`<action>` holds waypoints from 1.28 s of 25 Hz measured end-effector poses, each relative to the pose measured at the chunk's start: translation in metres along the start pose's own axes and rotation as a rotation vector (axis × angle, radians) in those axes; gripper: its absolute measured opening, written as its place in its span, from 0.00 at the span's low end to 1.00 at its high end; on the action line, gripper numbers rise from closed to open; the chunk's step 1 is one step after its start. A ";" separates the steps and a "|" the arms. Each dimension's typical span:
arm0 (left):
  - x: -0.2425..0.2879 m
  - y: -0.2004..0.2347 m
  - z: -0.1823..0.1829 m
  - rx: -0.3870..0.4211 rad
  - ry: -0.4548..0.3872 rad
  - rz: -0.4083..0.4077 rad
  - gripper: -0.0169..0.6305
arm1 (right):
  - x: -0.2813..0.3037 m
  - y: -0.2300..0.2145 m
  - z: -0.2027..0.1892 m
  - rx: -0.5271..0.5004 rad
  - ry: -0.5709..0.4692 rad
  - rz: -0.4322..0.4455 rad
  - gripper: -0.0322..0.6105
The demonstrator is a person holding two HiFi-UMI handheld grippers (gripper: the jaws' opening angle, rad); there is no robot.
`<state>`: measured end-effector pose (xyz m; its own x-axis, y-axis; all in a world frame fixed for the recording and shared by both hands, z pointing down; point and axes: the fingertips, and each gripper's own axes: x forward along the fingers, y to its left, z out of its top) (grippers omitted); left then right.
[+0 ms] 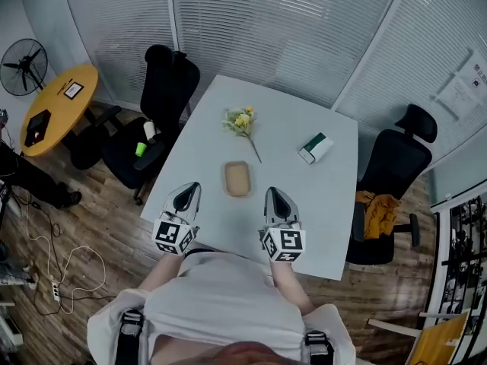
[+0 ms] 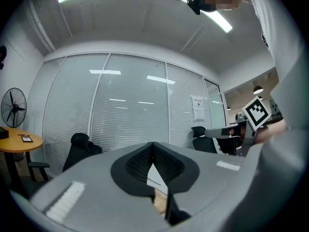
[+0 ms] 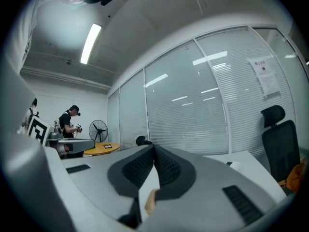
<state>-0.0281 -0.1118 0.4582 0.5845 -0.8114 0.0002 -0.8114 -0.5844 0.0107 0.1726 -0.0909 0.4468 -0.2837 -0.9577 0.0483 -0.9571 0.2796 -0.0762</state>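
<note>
A white table (image 1: 323,204) stands in the middle of a small office. Beyond its far edges, glass walls (image 1: 266,21) covered by closed white blinds meet at a corner. A paper notice (image 1: 460,90) hangs on the wall to the table's right. One black office chair (image 1: 163,82) stands at the table's far left corner. A second chair (image 1: 399,162) stands at its right side, with an orange cloth (image 1: 377,205) on the seat. Well to the left of the table are a round yellow table (image 1: 57,105) and a standing fan (image 1: 23,63). The floor (image 1: 106,219) is wood plank, with a white cable and power strip (image 1: 53,287) to the table's left. Long strip lights (image 3: 89,42) shine on the white ceiling (image 2: 145,18) above the table.
</note>
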 end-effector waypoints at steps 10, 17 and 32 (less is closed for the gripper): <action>0.030 0.031 -0.002 -0.014 0.015 0.008 0.04 | 0.046 -0.003 0.004 0.003 0.020 0.015 0.06; 0.047 0.049 -0.009 -0.027 0.040 -0.007 0.04 | 0.071 -0.003 -0.004 0.007 0.055 0.007 0.06; 0.065 0.066 -0.072 -0.135 0.181 -0.040 0.04 | 0.095 -0.010 -0.067 0.016 0.232 -0.029 0.06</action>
<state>-0.0433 -0.2029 0.5313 0.6181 -0.7661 0.1763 -0.7860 -0.6001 0.1483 0.1510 -0.1804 0.5185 -0.2637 -0.9235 0.2786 -0.9645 0.2492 -0.0868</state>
